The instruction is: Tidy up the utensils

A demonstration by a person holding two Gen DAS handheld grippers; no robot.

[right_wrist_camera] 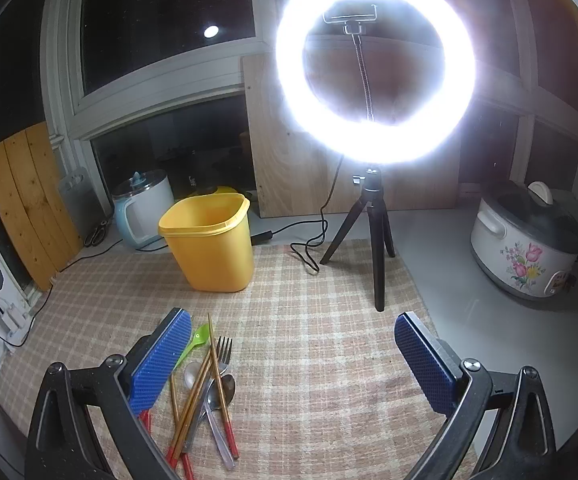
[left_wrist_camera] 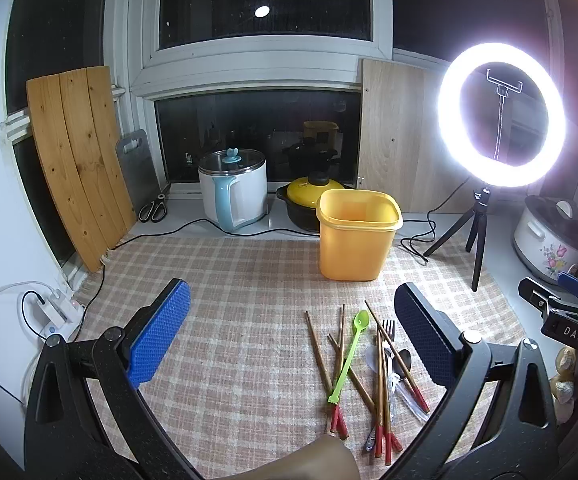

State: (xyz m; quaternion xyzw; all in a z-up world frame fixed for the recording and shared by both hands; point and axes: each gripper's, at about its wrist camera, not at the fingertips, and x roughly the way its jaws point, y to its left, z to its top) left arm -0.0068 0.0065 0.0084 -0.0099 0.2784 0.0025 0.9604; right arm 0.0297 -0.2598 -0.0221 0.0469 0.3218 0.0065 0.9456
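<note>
Both claws hang wide and empty above the checked cloth [left_wrist_camera: 249, 280] on the surface. Between the left claw [left_wrist_camera: 291, 320] fingers lies a loose pile: wooden chopsticks [left_wrist_camera: 319, 350] with red ends, a green spoon [left_wrist_camera: 349, 356], a fork [left_wrist_camera: 388, 326] and metal spoons [right_wrist_camera: 221, 392]. From the right claw [right_wrist_camera: 291, 344] the pile sits beside its left finger. Beyond stands the yellow bin [left_wrist_camera: 357, 236], upright, apart from the pile.

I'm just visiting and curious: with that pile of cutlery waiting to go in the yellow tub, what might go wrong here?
The chopsticks, fork and green spoon lie crossed, so a grab may drag neighbours along. The yellow tub looks light and could tip if bumped. The ring light tripod and its cable stand close by.
</note>
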